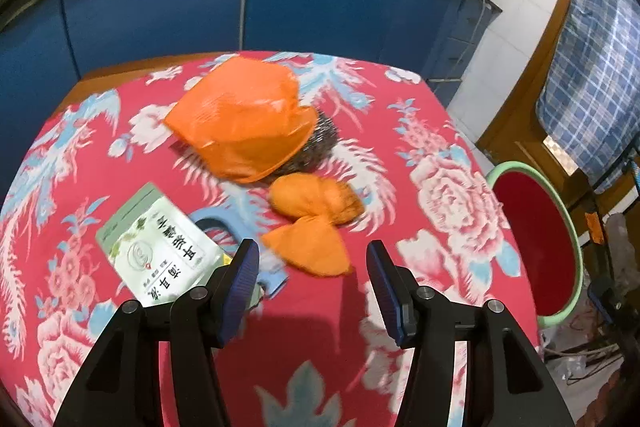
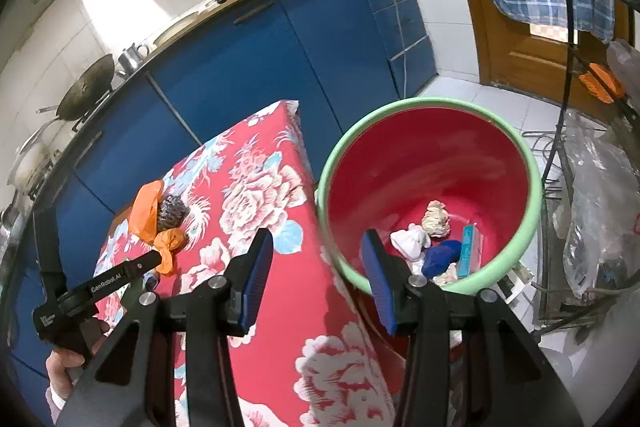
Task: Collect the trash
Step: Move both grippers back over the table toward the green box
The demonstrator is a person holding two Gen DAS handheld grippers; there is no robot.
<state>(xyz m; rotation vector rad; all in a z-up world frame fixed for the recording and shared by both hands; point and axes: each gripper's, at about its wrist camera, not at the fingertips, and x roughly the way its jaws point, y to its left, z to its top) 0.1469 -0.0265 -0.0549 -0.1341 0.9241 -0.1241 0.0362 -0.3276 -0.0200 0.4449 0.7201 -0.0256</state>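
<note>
My left hand-held gripper (image 1: pixel 312 267) gapes wide over the table (image 1: pixel 460 267), gripping nothing; green packet (image 1: pixel 160 247) left, orange bags (image 1: pixel 244 119) ahead. My right hand-held gripper (image 2: pixel 316 267), equally spread and bare, hangs above the bucket (image 2: pixel 532 199) off the table's right edge.

Left wrist view looks down and forward from close above the bench (image 1: pixel 460 131) toward the blue cabinets (image 1: pixel 160 7); right wrist view stands at the bench edge over the bucket (image 2: pixel 532 223), both sharing bench, bucket (image 1: pixel 560 211) and cabinets (image 2: pixel 248 67).
</note>
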